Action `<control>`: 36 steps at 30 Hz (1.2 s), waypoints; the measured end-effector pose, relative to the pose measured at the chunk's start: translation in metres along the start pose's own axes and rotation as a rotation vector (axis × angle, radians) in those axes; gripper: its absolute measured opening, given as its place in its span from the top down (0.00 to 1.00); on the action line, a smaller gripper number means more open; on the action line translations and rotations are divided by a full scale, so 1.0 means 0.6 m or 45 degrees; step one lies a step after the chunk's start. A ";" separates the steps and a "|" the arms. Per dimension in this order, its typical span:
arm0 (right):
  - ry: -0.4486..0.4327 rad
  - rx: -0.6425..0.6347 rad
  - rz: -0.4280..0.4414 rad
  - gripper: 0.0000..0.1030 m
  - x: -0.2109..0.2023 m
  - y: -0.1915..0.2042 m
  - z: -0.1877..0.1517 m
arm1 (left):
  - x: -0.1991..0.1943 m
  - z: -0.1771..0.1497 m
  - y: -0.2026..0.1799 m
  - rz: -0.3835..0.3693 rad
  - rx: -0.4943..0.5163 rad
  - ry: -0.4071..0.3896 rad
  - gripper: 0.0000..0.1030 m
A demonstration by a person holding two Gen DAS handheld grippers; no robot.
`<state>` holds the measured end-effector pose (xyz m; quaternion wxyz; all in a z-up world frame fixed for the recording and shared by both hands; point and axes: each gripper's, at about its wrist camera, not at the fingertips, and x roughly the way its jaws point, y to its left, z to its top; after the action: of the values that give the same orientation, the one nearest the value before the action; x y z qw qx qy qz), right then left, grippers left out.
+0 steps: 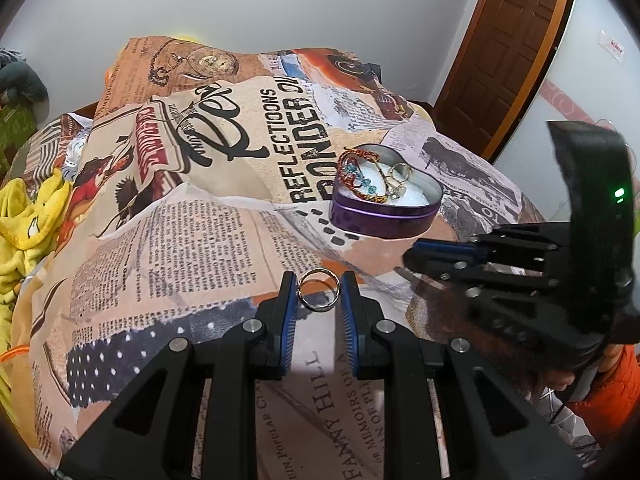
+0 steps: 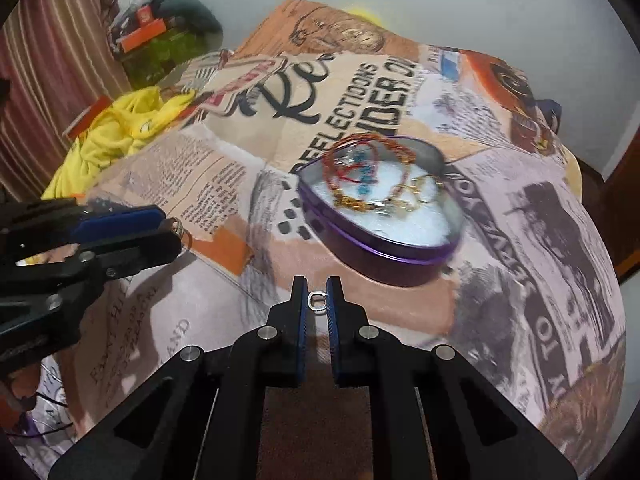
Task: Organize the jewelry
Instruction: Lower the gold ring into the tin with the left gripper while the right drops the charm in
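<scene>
A purple heart-shaped tin with white padding stands on the printed bedspread and holds beaded bracelets and gold rings. My left gripper is shut on a silver ring, held above the cloth in front of the tin; its tip and the ring show at the left of the right wrist view. My right gripper is shut on a small silver ring just short of the tin. The right gripper shows at the right of the left wrist view.
The bedspread covers a humped bed. Yellow cloth lies at the left edge. A brown wooden door stands at the far right. Bags and clutter sit by the striped curtain.
</scene>
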<state>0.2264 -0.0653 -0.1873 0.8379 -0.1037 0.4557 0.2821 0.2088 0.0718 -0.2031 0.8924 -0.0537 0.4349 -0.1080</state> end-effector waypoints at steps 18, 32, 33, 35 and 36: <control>-0.189 0.112 -0.001 0.92 -0.055 -0.069 0.041 | 0.020 0.090 -0.053 -0.063 0.067 -0.067 0.80; -0.166 0.109 0.018 0.92 -0.022 -0.084 0.052 | 0.082 0.118 -0.060 -0.071 0.112 0.001 0.80; -0.160 0.108 0.019 0.92 -0.019 -0.085 0.051 | 0.085 0.118 -0.061 -0.072 0.115 0.004 0.80; -0.148 0.105 0.022 0.92 -0.014 -0.085 0.050 | 0.090 0.118 -0.062 -0.074 0.121 0.009 0.80; -0.145 0.106 0.024 0.92 -0.013 -0.086 0.049 | 0.092 0.119 -0.062 -0.076 0.120 0.012 0.80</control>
<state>0.2732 -0.0977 -0.1688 0.8632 -0.0483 0.4197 0.2764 0.2924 0.0223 -0.1944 0.8882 -0.0240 0.4318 -0.1550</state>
